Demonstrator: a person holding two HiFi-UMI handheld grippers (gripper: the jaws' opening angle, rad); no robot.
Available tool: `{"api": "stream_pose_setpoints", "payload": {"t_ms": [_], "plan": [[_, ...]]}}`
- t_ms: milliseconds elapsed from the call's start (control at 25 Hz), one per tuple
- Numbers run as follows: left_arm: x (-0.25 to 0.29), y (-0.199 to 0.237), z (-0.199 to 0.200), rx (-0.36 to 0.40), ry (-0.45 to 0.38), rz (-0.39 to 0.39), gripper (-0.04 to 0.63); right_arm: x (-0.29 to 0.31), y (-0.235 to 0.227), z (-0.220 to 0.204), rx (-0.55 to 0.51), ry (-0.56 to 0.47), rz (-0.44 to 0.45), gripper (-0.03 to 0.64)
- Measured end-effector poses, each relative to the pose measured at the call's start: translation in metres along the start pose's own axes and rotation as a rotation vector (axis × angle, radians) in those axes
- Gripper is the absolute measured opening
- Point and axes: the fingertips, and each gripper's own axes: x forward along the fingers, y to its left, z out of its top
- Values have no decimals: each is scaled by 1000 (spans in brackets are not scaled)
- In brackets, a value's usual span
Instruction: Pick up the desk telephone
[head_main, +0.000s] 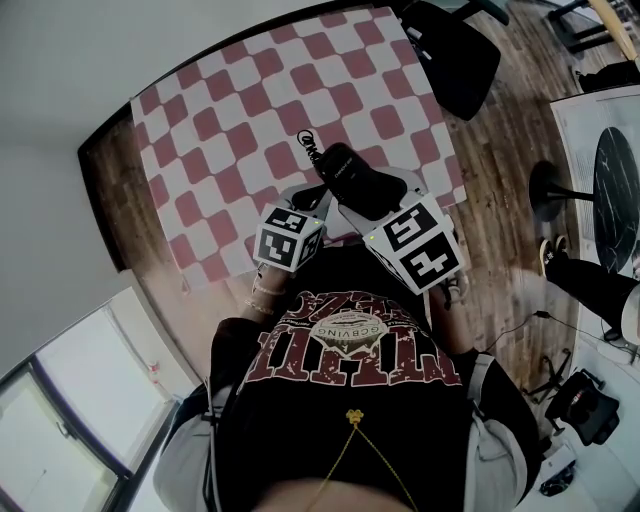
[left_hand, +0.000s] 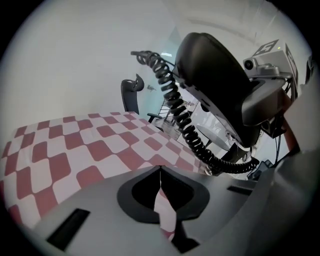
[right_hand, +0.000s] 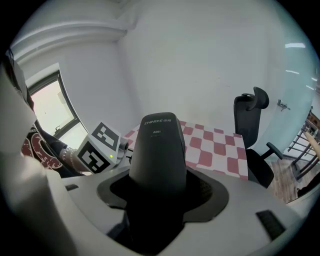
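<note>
Gripping the desk telephone (right_hand: 157, 150), lifted close to the person's chest.
Right tongs (head_main: 372, 203) clamp its body, apparently so the coiled cord (left_hand: 176, 106) dangles free; left tongs (left_hand: 160, 171) are closed on nothing just beside it; the checkered bench (head_main: 230, 130) lies beyond.

In the centre of the right gripper view you can read "CHINOE" in pale print on the black desk telephone (right_hand: 157, 150); "A061" stands just beneath it. You cannot make out the shirt (head_main: 350, 345) lettering at the lower centre of the head view.
</note>
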Motion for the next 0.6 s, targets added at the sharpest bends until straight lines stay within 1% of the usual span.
{"api": "stream_pose_setpoints", "payload": {"t_ms": [240,600], "plan": [[7,-6,-5,10,26,-26,8,-13,4,8,-18,-14,-9,284],[16,-16,0,37,36,-58,8,-32,4,19,-36,-48,-24,284]]}}
